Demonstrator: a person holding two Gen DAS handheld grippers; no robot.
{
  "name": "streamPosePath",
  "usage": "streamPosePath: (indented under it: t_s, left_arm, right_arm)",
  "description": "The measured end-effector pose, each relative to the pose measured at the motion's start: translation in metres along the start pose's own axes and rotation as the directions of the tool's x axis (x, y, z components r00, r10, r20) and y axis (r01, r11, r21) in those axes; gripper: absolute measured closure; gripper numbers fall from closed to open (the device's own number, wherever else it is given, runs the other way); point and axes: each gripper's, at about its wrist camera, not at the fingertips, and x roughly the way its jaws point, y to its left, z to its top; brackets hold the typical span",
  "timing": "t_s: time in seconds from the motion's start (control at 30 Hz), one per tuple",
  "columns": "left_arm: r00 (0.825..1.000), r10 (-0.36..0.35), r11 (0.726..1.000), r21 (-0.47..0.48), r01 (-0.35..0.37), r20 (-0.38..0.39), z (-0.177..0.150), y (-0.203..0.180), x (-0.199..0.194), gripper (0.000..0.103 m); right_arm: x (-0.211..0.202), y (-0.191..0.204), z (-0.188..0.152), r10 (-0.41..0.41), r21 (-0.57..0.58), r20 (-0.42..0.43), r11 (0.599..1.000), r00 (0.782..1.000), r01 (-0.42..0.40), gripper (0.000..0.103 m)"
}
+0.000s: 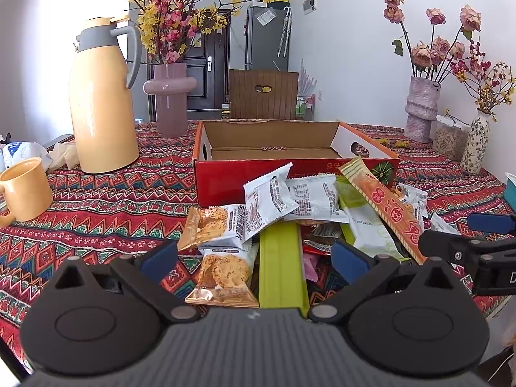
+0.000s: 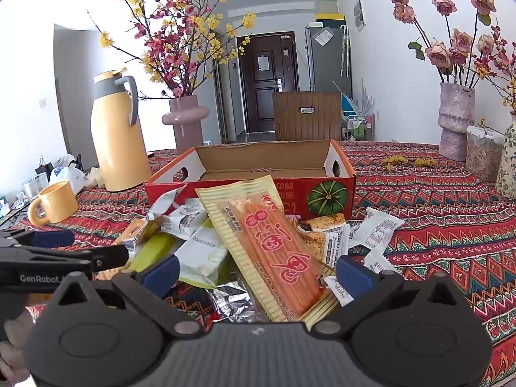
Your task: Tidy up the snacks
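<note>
patterned tablecloth: snack pile, open-jawed tools.

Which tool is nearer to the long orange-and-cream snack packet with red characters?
Right. The right tool straddles the long orange-and-cream snack packet, open. The left tool sits left of it, open over a green packet.

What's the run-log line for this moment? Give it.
left gripper: open | right gripper: open | snack pile: on table | red box: empty | nothing grasped
</note>
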Motion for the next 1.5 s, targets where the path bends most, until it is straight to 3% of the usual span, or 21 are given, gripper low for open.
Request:
streamPosePath:
  t_s: [1.5]
  left_arm:
    - [0.999, -0.024, 0.999, -0.032, 0.024, 0.028, -0.004, 0.005, -0.013, 0.0]
  right_arm:
    - [-0.01, -0.004, -0.004, -0.026, 0.006, -0.006, 1.0, 1.0, 0.026, 0.0]
